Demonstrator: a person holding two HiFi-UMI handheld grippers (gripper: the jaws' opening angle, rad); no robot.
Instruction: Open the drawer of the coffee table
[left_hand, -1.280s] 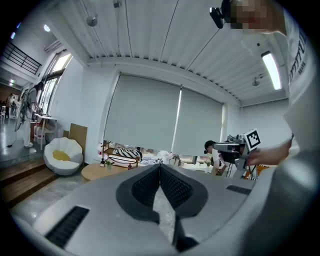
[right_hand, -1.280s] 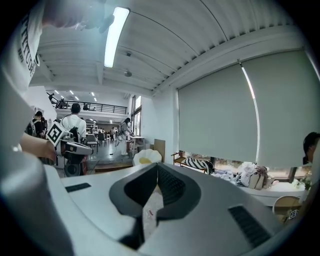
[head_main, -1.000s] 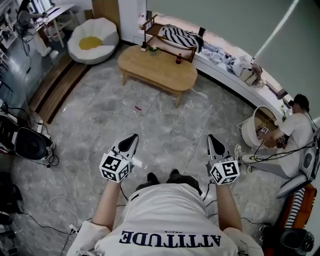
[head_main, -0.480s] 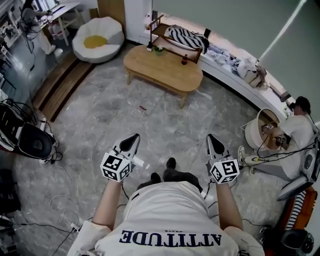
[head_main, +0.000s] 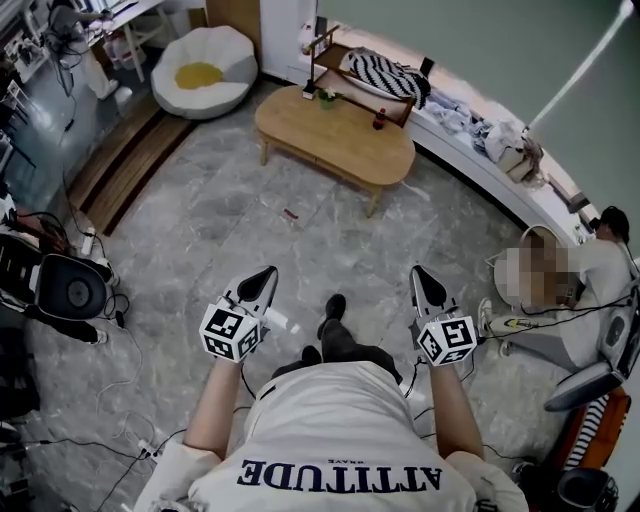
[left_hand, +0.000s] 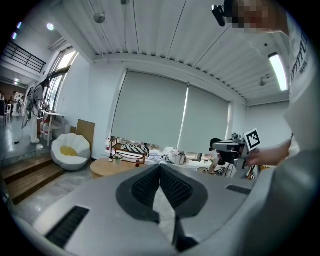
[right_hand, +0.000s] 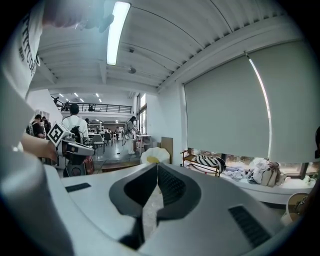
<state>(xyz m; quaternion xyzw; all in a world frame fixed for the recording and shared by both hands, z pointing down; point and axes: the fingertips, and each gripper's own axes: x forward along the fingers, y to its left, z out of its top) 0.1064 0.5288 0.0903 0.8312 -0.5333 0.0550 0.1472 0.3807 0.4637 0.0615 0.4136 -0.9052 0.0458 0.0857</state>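
The oval wooden coffee table (head_main: 335, 140) stands far across the marble floor, also seen small in the left gripper view (left_hand: 111, 166). Its drawer cannot be made out from here. A small plant and a dark bottle (head_main: 379, 120) stand on its top. My left gripper (head_main: 266, 274) is held in front of my body, low over the floor, jaws shut with nothing between them. My right gripper (head_main: 419, 272) is beside it at the same height, also shut and empty. Both point toward the table and are well short of it. In their own views the jaw tips meet, left gripper (left_hand: 160, 166) and right gripper (right_hand: 157, 164).
A white beanbag chair (head_main: 200, 72) sits left of the table, and a wooden rack with striped cloth (head_main: 365, 75) behind it. A person sits on the floor at the right (head_main: 600, 270). Black gear and cables (head_main: 65, 288) lie at the left, by wooden steps (head_main: 120, 165).
I have walked forward: one foot has stepped out ahead and the room has shifted in the head view. Both grippers keep their place before my body and stay shut.
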